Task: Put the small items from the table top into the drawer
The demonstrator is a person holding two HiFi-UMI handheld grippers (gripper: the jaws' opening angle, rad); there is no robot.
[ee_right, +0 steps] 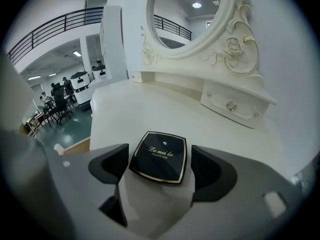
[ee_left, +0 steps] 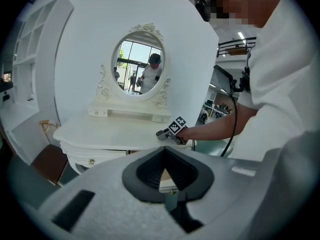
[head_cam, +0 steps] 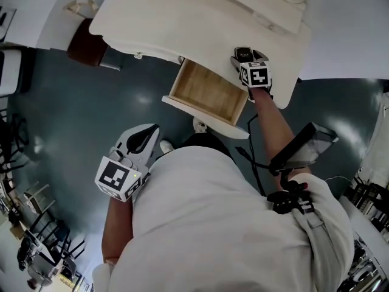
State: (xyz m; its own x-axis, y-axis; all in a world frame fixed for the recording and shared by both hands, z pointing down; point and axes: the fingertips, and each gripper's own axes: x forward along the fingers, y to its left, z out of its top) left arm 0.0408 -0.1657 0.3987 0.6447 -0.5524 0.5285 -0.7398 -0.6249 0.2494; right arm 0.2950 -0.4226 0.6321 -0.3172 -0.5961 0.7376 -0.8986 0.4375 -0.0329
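Glossy black plastic on the compact point(ee_right: 159, 156), thin gold-looking trim (pretty shiny). Smooth cream-white paint on the tabletop point(ee_right: 150, 109), satin-ish. Bare pale wood inside the drawer point(head_cam: 206, 90). Matt dark rubbery pads point(ee_right: 211, 170) on the right gripper point(ee_right: 160, 160).

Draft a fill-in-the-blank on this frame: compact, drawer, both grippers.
1. The compact lying between the open jaws of the right gripper is coloured ____.
2. The drawer of the dressing table is pulled ____.
3. The jaws of the left gripper are ____, with nothing between them.
4. The compact rests on the ____ top, not in the drawer.

Missing words: black; open; shut; table.
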